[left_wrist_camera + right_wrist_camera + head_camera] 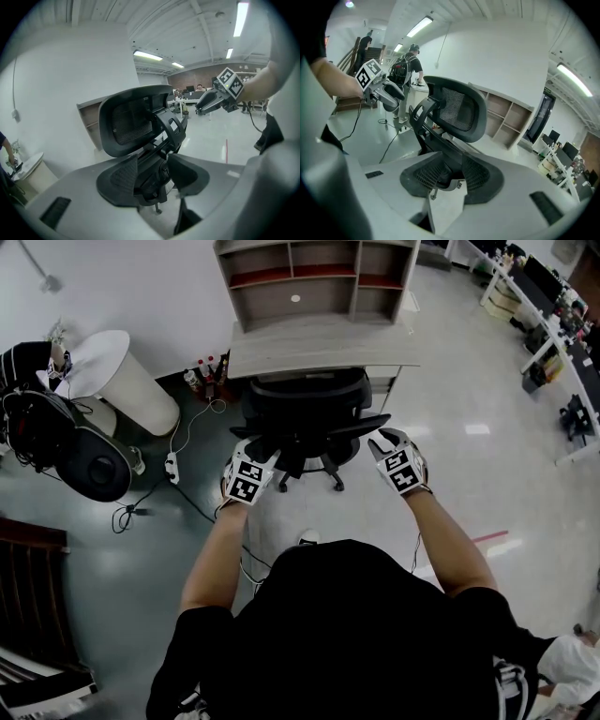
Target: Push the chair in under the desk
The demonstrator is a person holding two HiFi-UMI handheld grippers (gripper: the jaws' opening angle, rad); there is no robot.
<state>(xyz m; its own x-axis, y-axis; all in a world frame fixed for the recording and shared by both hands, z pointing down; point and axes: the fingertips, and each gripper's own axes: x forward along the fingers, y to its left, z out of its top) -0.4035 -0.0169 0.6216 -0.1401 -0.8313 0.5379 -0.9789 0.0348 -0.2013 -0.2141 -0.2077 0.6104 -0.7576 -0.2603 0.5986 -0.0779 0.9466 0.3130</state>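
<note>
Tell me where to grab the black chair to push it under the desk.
Grip the chair's backrest by its side edges, coming from behind: its rear faces you, the desk stands straight beyond it, so a level push should roll it under.

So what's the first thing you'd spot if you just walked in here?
The big black office chair sits right in the middle, in front of the pale desk with shelves on top. Nearer the person, the left gripper and the right gripper catch the eye with their black-and-white square markers. There is one at each side of the chair's back, with jaws apart.
</note>
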